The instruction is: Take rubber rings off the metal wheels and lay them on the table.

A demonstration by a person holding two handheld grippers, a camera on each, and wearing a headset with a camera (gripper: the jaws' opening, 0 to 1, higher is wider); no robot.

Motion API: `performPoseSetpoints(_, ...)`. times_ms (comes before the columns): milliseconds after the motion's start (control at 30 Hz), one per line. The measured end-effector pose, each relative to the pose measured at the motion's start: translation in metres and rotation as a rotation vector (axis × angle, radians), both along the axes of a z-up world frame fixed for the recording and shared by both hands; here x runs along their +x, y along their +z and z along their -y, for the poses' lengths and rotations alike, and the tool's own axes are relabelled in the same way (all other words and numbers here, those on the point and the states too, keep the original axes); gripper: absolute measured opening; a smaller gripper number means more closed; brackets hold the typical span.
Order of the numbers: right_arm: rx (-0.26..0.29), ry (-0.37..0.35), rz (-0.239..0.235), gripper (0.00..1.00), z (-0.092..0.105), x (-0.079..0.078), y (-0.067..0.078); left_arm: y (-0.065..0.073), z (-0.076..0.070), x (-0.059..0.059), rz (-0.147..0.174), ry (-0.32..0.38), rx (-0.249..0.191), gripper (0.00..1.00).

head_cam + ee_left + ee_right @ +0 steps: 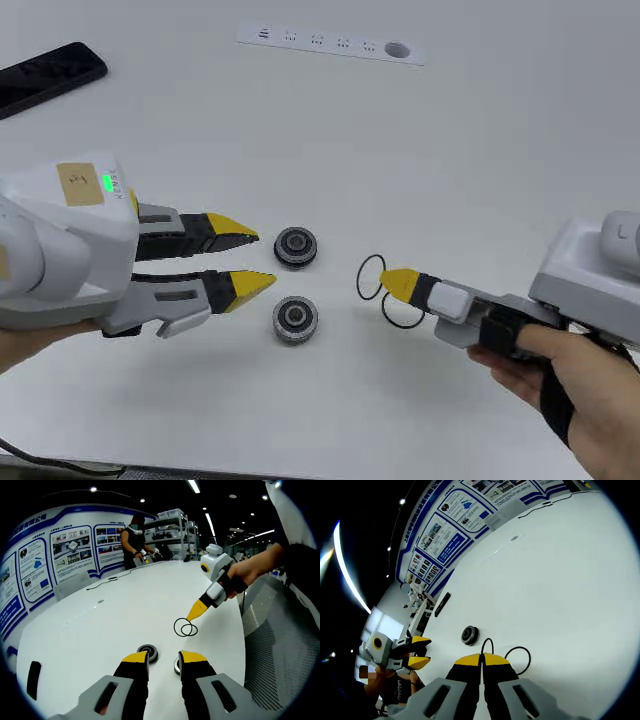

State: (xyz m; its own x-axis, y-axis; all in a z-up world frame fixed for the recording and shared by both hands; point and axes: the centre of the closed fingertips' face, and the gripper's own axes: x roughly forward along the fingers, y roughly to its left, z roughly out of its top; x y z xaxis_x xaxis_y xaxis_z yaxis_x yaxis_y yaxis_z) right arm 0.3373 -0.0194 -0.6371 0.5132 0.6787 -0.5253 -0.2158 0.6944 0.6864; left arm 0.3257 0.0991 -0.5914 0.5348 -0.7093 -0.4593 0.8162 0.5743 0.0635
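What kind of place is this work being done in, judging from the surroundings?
Probably a robotics lab or a company demo room. A long white table stands beside a wall of blue information posters, with storage shelves behind and another person working at the far end.

Blue-and-white posters (75, 542) line the wall (92, 515) beside my white table (100, 630); shelving racks (172, 527) stand past its far end, and strip lights (200, 486) glow in the dark ceiling (150, 492) above it.
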Motion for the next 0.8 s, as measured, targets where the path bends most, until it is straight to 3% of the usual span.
performPoseSetpoints(100, 0.003, -0.029, -0.033, 0.02, 0.007, -0.003, -0.008, -0.001, 0.001, -0.001, -0.012, 0.004, -0.011, 0.26)
performPoseSetpoints(167, 0.007, -0.041, -0.052, 0.02, 0.009, -0.006, -0.012, -0.004, 0.0, -0.001, -0.012, 0.006, 0.006, 0.25)
performPoseSetpoints(467, -0.039, -0.117, -0.121, 0.02, 0.024, -0.01, -0.028, -0.004, 0.0, -0.004, -0.014, 0.008, 0.006, 0.25)
performPoseSetpoints(600, -0.05, -0.137, -0.127, 0.02, 0.029, -0.01, -0.029, -0.005, -0.001, -0.004, -0.002, 0.006, 0.023, 0.26)
performPoseSetpoints(800, -0.075, -0.136, -0.119, 0.05, 0.032, -0.007, -0.029, -0.014, 0.0, -0.005, -0.02, 0.0, 0.038, 0.26)
